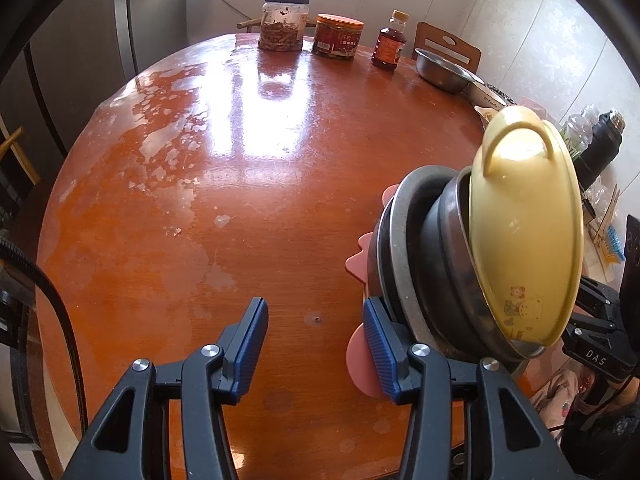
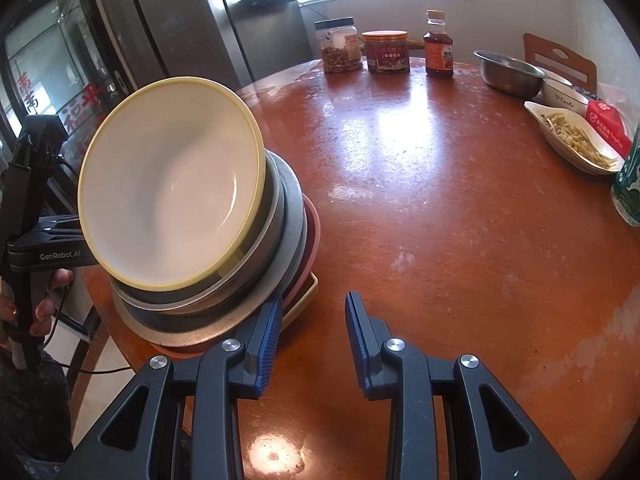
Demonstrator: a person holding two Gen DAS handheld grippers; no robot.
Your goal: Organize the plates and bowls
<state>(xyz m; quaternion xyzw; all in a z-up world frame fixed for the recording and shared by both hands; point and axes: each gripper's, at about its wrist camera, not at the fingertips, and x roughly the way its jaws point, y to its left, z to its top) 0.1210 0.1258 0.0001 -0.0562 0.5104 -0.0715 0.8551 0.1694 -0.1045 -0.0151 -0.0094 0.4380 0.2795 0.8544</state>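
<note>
A stack of dishes stands on the round wooden table (image 1: 240,208): a yellow bowl (image 1: 524,224) on top, a dark metal bowl (image 1: 444,236) and a grey metal plate (image 1: 400,248) under it, and a pink plate (image 1: 360,352) at the bottom. In the right wrist view the yellow bowl (image 2: 172,188) shows its white inside above the grey plate (image 2: 192,328). My left gripper (image 1: 316,320) is open, its right finger beside the stack. My right gripper (image 2: 312,316) is open, its left finger beside the stack.
At the table's far edge stand a clear jar (image 1: 284,24), a red-lidded jar (image 1: 338,36) and a sauce bottle (image 1: 390,42). A steel bowl (image 2: 508,74), a white bowl (image 2: 564,94), a dish of food (image 2: 576,140) and a green bottle (image 2: 630,184) sit at the right.
</note>
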